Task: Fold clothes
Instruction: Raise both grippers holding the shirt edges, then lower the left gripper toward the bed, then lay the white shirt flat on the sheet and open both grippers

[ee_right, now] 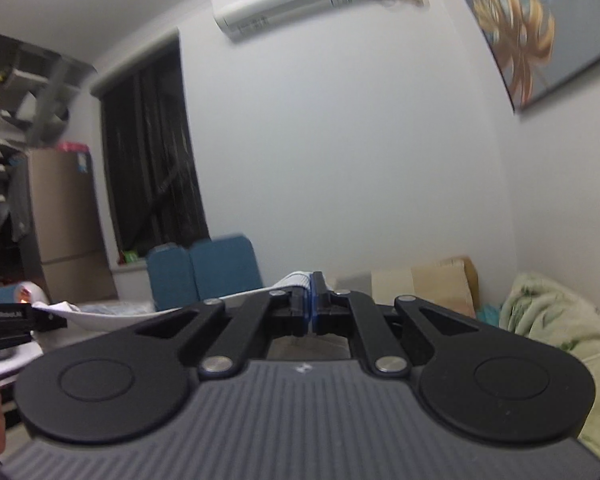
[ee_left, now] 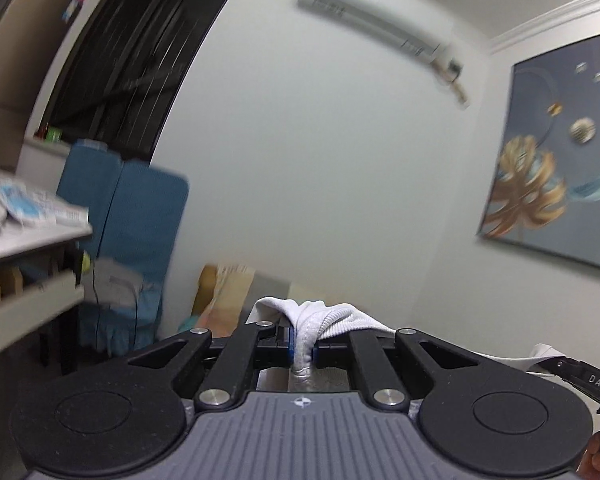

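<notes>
Pinching a bunched ribbed hem of the white garment (ee_left: 320, 318), the left claw (ee_left: 302, 346) has its blue pads pressed together on the cloth, which humps over the tips and trails off to the right. The right claw (ee_right: 312, 312) is likewise clamped on a thin ribbed edge of the same garment (ee_right: 296, 280); from there a band of fabric sags leftward toward the other tool. Both claws point at the far wall, so the piece hangs in the air between them. It looks light, soft and limp, likely to droop and slide; gripping doubled hem or seam corners should hold best.
</notes>
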{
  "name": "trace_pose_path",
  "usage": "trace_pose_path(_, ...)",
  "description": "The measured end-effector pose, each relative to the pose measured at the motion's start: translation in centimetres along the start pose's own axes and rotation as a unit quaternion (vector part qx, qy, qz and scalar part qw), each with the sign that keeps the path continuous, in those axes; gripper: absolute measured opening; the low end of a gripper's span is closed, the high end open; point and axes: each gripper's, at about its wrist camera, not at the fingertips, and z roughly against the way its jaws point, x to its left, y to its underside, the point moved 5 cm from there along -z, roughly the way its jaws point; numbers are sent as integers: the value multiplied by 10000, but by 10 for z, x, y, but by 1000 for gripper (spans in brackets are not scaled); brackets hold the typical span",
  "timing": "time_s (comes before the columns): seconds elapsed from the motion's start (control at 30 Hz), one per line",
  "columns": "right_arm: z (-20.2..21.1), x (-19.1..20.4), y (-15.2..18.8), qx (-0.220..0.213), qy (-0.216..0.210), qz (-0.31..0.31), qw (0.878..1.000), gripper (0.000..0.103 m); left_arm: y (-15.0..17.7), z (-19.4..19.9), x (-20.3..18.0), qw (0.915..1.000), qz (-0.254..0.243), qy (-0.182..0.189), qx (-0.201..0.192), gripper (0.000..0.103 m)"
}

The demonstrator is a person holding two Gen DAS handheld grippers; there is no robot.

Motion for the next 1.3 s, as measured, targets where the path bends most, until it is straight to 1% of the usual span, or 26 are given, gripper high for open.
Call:
trace_pose_path(0.13, -127, -43, 61, 458, 290, 4, 9985, 5, 43, -144, 49, 9991, 34, -174, 389, 8)
trace_pose_path(0.23, -219, -75, 115, 608, 447, 103, 9971, 5, 82, -253, 85, 9978, -136, -315, 559, 8)
trace_pose_path(0.37, -329, -120, 195, 890, 556, 135, 9944, 5, 150, -392, 138, 9937, -157, -520, 980, 9)
trace_pose_path(0.47, -396, -147, 261, 1385, 650, 96, 9882, 5, 211, -472, 174, 9879, -195, -710, 1364, 9)
trace_pose_path(0.53, -423, -160, 299, 1704, 705, -30, 9828, 5, 253, -511, 193, 9817, -96, -853, 1701, 9)
trace_pose_path(0.6, -443, -173, 332, 1992, 738, -186, 9770, 5, 285, -543, 211, 9754, -18, -926, 1998, 9)
trace_pose_path(0.67, -455, -184, 354, 2243, 690, -383, 9713, 6, 309, -562, 223, 9691, 14, -959, 2272, 9)
trace_pose_path(0.7, -460, -188, 360, 2356, 602, -533, 9685, 6, 318, -569, 227, 9665, 42, -965, 2377, 9)
trace_pose_path(0.73, -463, -191, 364, 2461, 497, -709, 9654, 6, 323, -573, 231, 9657, 26, -960, 2414, 10)
trace_pose_path(0.8, -471, -196, 370, 2733, 340, -1009, 9560, 8, 326, -572, 232, 9672, 19, -860, 2391, 14)
trace_pose_path(0.87, -474, -195, 371, 2899, 247, -1186, 9494, 13, 326, -575, 235, 9660, 54, -752, 2471, 18)
trace_pose_path(0.9, -474, -194, 371, 2967, 201, -1264, 9463, 24, 325, -575, 237, 9649, 85, -678, 2537, 25)
trace_pose_path(0.93, -475, -194, 371, 3035, 154, -1343, 9432, 38, 322, -570, 236, 9640, 104, -583, 2592, 34)
trace_pose_path(0.97, -475, -193, 371, 3102, 108, -1421, 9399, 51, 316, -566, 234, 9640, 107, -476, 2613, 60)
trace_pose_path(1.0, -474, -191, 370, 3163, 10, -1479, 9371, 88, 312, -562, 233, 9654, 71, -394, 2578, 81)
trace_pose_path(1.03, -473, -187, 368, 3218, -129, -1523, 9344, 103, 305, -552, 229, 9670, -7, -341, 2526, 86)
trace_pose_path(1.1, -469, -181, 361, 3244, -173, -1494, 9339, 103, 289, -530, 217, 9698, -176, -246, 2418, 87)
trace_pose_path(1.2, -454, -171, 345, 3101, -123, -1460, 9393, 103, 273, -501, 217, 9719, -106, -218, 2340, 88)
trace_pose_path(1.3, -425, -160, 325, 2950, -93, -1547, 9429, 103, 260, -458, 217, 9733, 69, -212, 2286, 88)
